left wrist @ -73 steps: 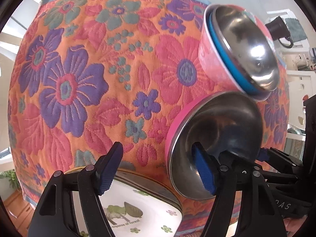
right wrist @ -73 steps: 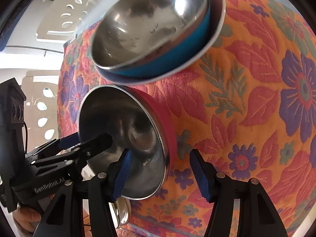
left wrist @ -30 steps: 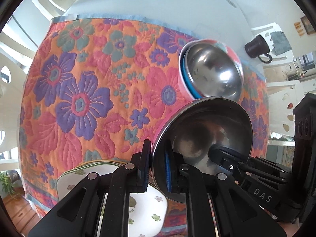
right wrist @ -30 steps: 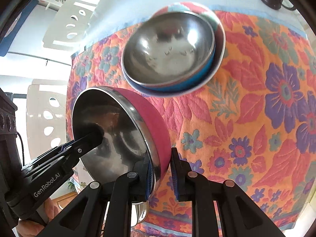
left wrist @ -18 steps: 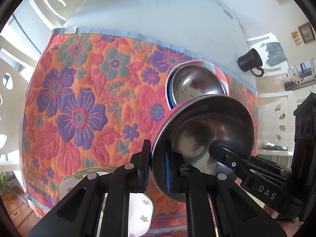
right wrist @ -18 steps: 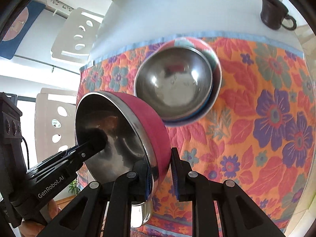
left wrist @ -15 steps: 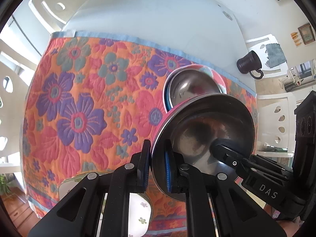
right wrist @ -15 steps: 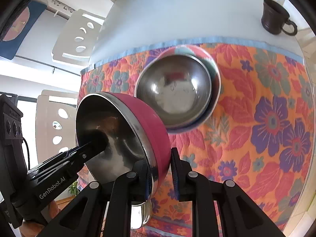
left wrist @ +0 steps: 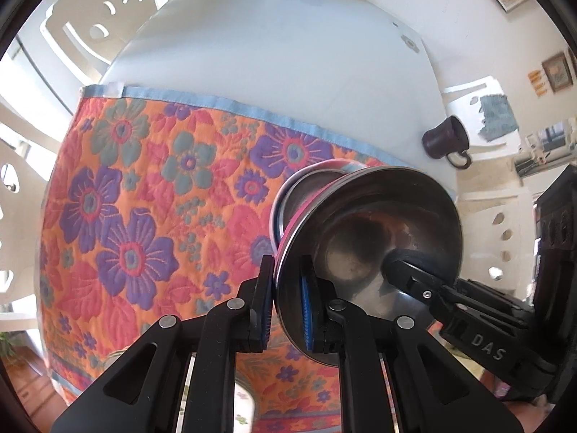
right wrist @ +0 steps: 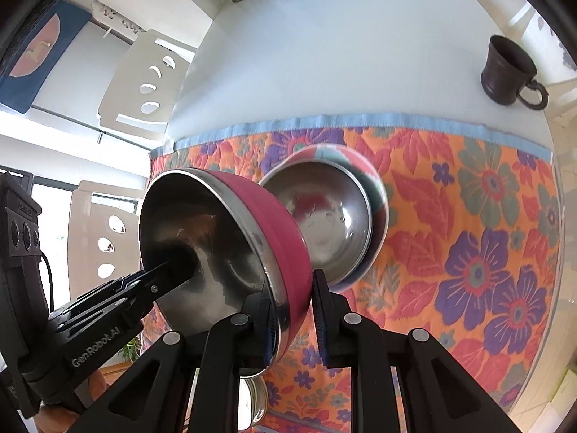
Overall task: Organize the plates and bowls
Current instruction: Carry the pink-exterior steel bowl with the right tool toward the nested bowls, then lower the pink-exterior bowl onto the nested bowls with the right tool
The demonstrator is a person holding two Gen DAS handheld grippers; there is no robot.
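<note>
Both grippers hold one pink steel-lined bowl (left wrist: 364, 238) by opposite rims, lifted and tilted above the floral cloth. My left gripper (left wrist: 286, 310) is shut on its near rim. My right gripper (right wrist: 295, 321) is shut on the other rim of the same bowl (right wrist: 274, 223). Behind and below it stands a stack of bowls (right wrist: 339, 216), steel inside, blue and pink outside, also in the left wrist view (left wrist: 303, 187). The held bowl partly hides the stack.
A floral orange cloth (left wrist: 144, 216) covers the near half of the pale table (left wrist: 281, 54). A dark mug (right wrist: 508, 72) stands on the bare table far right. A patterned plate (left wrist: 245, 415) lies at the near edge. White chairs (right wrist: 144, 83) surround the table.
Both grippers closed on the pink bowl's rims, then lifted it up and back from the cloth. The bowl now overlaps the stack in view.
</note>
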